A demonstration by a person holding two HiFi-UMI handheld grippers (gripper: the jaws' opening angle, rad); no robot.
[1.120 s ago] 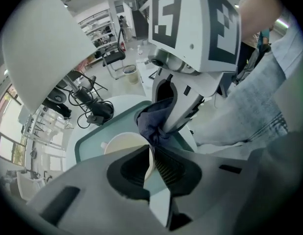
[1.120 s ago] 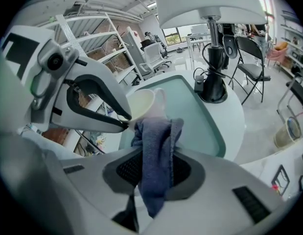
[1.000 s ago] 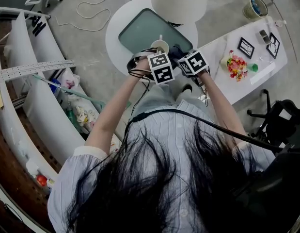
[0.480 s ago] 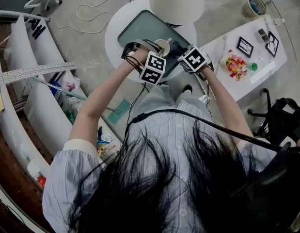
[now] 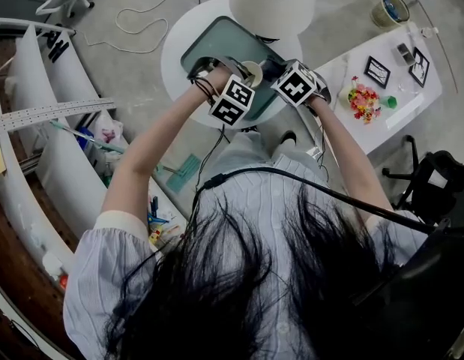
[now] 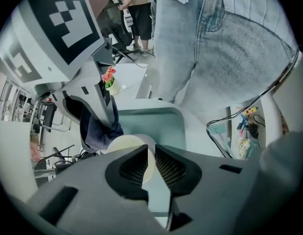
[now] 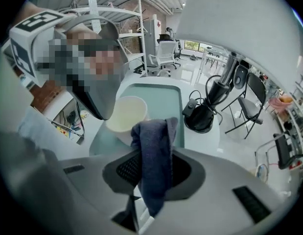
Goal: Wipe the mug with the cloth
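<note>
Cream ceramic, the mug (image 6: 130,146) is pinched by its wall in the left tongs (image 6: 151,161). The jaws are nearly together across the rim, one inside and one outside, which I judge steadies it and leaves the outer face free. The mug is over the teal tray (image 6: 156,124). Right of the mug, the right tongs (image 7: 152,173) clamp a dark blue cloth (image 7: 153,141), its loose end seemingly against the mug's side, ready for rubbing.
</note>
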